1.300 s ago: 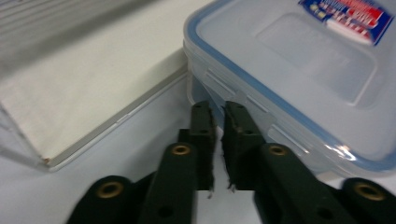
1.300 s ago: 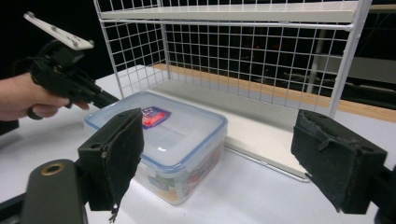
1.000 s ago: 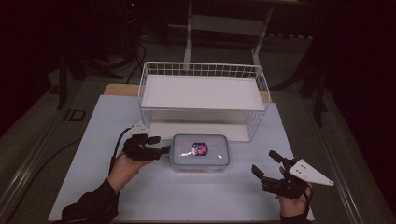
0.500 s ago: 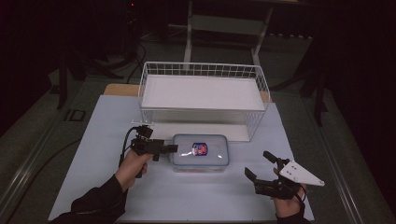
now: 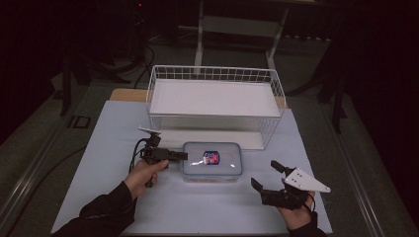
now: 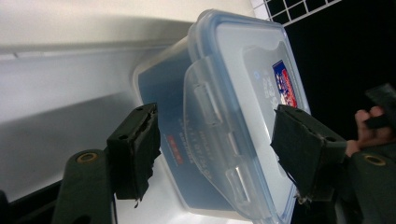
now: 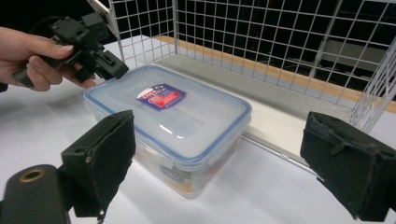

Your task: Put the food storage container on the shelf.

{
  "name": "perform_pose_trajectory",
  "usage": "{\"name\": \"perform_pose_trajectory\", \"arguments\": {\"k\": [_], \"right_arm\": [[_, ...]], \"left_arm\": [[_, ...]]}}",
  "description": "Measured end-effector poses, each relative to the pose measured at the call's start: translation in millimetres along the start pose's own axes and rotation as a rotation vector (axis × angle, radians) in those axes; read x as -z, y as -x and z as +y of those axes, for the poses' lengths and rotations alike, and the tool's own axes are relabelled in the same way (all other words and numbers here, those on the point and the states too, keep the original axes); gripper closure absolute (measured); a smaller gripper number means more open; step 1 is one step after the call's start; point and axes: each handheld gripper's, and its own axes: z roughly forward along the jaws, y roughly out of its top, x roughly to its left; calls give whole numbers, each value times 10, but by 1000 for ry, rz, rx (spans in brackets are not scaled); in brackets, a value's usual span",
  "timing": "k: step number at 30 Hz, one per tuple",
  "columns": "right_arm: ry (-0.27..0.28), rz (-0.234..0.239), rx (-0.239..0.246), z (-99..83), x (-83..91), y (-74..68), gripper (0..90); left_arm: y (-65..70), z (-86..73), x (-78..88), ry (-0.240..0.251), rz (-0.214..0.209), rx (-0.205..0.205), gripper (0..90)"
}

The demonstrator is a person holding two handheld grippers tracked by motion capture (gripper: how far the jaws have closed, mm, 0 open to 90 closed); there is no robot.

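Note:
A clear plastic container with a blue-rimmed lid and a red-and-blue label lies on the white table in front of the basket. At its left end is my left gripper, and the jaws have just been closing. In the left gripper view the jaws straddle the container's end clasp, and a gap shows beside the left pad. The right gripper view shows that left gripper at the lid's far corner. My right gripper hovers open off the container's front right, nothing between its pads.
A white wire basket with a flat white floor stands just behind the container; its mesh rises close behind the lid. A wooden strip runs along the table's far edge. The surroundings are dark.
The left hand has come down and rightward, so its jaws now sit at the container's left end and are narrower than half a second ago. The right gripper has drifted a little left.

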Motion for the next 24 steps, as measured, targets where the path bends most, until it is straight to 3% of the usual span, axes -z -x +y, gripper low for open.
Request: {"name": "perform_pose_trajectory", "arguments": {"k": [1,2,3,9,15,19,20,24], "right_arm": [[-5,7,-1,2,-15,-4,102],[-11,14,-6,2,-22,-2,103],[-16,19,-12,3,-28,1,103],[-27,30,-40,15,-43,19,103],[-66,95,-109,88,-147,70,105],[-73,115,-128,115,-191,82,106],[-91,140,-146,151,-258,102,106],[-124,177,-179,192,-369,132,106]], "left_arm": [[-39,3,-11,-12,-47,18,400],[-40,2,-12,-14,-66,18,442],[-40,2,-12,-14,-66,18,484],[-1,-14,0,-14,-59,-23,494],[81,-84,44,1,-75,-98,540],[108,-104,53,1,-76,-117,550],[140,-130,61,-2,-85,-144,560],[187,-159,72,-7,-79,-180,568]]}}
